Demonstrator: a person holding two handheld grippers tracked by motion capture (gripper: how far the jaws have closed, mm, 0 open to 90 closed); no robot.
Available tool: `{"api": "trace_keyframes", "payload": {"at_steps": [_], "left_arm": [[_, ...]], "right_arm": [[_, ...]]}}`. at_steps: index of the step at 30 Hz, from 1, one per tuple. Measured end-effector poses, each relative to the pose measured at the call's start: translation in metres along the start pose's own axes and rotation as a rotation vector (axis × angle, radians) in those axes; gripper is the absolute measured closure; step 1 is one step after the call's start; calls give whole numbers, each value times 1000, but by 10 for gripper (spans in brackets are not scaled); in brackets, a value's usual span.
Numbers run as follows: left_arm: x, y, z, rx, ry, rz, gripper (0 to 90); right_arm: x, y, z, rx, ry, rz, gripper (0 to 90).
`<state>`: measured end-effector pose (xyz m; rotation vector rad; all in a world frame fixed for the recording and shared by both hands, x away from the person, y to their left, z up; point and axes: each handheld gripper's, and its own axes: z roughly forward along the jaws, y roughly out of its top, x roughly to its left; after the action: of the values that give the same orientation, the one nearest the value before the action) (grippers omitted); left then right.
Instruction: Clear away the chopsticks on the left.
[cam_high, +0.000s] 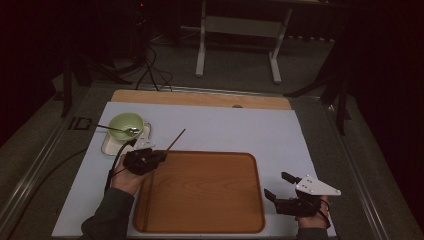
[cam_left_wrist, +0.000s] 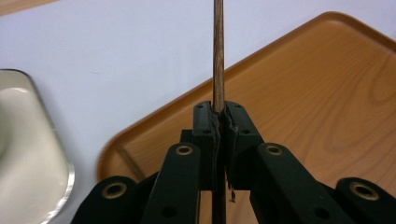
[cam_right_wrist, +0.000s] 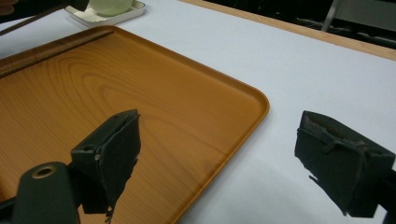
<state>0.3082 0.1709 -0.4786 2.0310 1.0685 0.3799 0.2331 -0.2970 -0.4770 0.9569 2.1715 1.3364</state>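
Observation:
My left gripper (cam_high: 161, 156) is at the near-left corner of a wooden tray (cam_high: 210, 200) and is shut on a thin brown stick (cam_high: 176, 139). The stick points up and to the right over the white mat. In the left gripper view the stick (cam_left_wrist: 218, 56) rises straight from between the closed jaws of the left gripper (cam_left_wrist: 219, 111), above the tray's rim (cam_left_wrist: 154, 116). My right gripper (cam_high: 276, 184) hovers just off the tray's right edge, open and with nothing between its jaws. In its own view the right gripper (cam_right_wrist: 219, 135) straddles the tray's corner (cam_right_wrist: 259, 100).
A green bowl (cam_high: 126, 124) with a metal spoon (cam_high: 120, 130) across it sits on a small white dish (cam_high: 111, 145) at the mat's far left. A thin dark line (cam_high: 145, 207) runs along the tray's left side, either a groove or a stick. A wooden strip (cam_high: 200, 98) borders the far edge.

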Motion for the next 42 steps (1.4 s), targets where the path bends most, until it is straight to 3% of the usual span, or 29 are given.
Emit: {"api": "trace_keyframes", "payload": {"at_steps": [11,31,42], "left_arm": [[-13,-7,17,-7,-32,-41,847],[-3,-25,22,4,-1,-105,843],[-7,-24,24,-12,-22,-124,843]], "right_arm": [[0,0,-1,-4,-1,1,138],[0,0,0,-1,2,-3,138],[1,0,0,-2,2,-3,138]]}}
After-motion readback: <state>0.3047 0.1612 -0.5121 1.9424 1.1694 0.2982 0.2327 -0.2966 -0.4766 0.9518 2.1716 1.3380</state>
